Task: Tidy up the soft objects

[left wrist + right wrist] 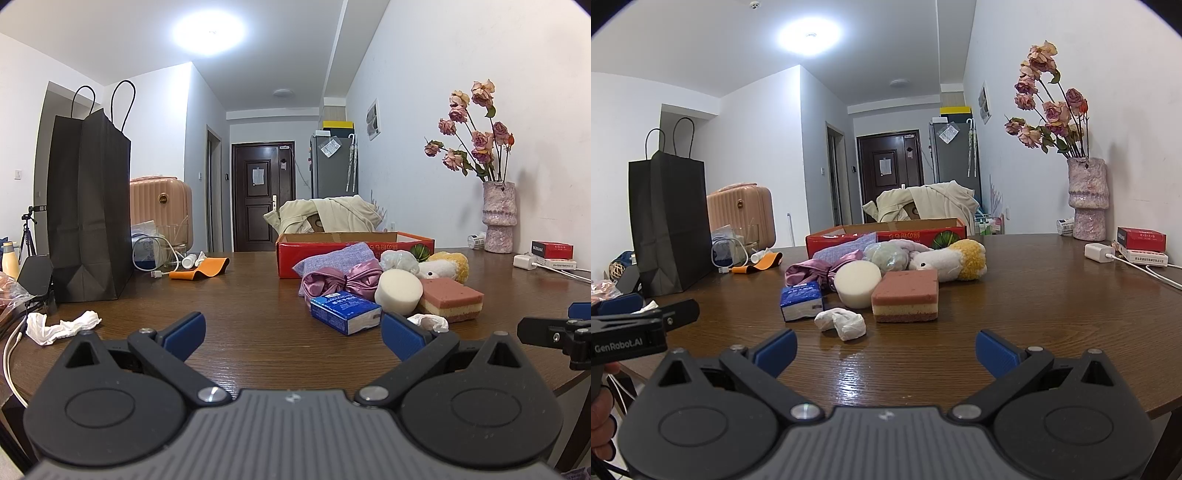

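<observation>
Nothing looks sorted yet: both the left claw [291,332] and right claw [885,349] hang wide apart and empty, soft objects [905,293] heaped mid-desk [1034,295] before the red box [886,236].

A dark brown panelled entrance door [263,195] closes the far end of a narrow hallway between plain white walls [461,92]. Overhead and nearer than that door, a round ceiling lamp [209,32] glares brightly, and a smaller flush ceiling fixture [283,93] sits closer to the door. Right of the door stands a tall grey refrigerator [328,166] with a yellow box [338,124] on top. Left of the door, a ribbed pink hard-shell suitcase [160,201] stands. A dark wooden table [251,295] fills the foreground.
</observation>
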Available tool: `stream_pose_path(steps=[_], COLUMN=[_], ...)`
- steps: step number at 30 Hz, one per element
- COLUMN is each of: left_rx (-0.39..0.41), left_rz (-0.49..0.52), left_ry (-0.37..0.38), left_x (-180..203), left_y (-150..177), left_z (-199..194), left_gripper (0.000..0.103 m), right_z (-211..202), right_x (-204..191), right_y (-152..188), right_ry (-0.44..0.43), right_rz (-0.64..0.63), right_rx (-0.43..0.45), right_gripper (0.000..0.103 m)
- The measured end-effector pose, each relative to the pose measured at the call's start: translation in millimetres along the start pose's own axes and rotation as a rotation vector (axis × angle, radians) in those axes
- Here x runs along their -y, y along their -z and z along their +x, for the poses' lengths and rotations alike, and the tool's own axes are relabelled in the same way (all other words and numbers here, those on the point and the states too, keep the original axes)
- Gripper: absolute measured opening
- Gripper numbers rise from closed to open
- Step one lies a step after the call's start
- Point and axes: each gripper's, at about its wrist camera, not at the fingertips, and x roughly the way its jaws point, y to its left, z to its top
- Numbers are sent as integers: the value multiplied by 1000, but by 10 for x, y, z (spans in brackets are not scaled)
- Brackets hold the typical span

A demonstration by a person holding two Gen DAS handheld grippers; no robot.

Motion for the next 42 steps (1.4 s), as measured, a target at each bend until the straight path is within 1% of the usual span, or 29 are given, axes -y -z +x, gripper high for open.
stream_pose_path(steps=[16,21,25,27,31,33,35,37,39,40,41,42], left_rx=[1,-4,-28,-31,-57,-72,-85,-100,-136,-153,-172,-202], left_rz=[-1,3,-3,1,-17,-39,-64,-94,-120,-144,-178,-219], left_ry=[-2,-15,-24,-20,-2,11,31,60,106,136,169,197], left_x=[-12,-18,-37,-33,5,44,86,130,201,231,273,318], left_y=[-12,-33,-77,-124,-283,-379,-451,-518,-598,-639,-678,-716], left_z=[4,39,156,234,484,639,796,933,1034,1066,1093,1128], left_gripper=[103,103,103,103,103,103,103,103,103,102,101,96], right_z=[17,88,249,400,710,827,953,1090,1237,1338,1425,1539], right_x=[11,31,19,11,28,44,105,204,332,415,493,586], right_y=[-23,-96,-223,-320,-493,-563,-651,-757,-869,-939,-991,-1049], right_ry=[0,37,44,55,43,23,-6,-29,-56,-74,-104,-148], right_rz=[7,4,-34,-55,-70,-78,-87,-93,-98,-97,-92,-84], right_rx=[0,9,-1,-15,-31,-42,-59,-79,-104,-129,-150,-177], right_gripper=[103,103,103,103,102,101,96,94,86,77,64,58])
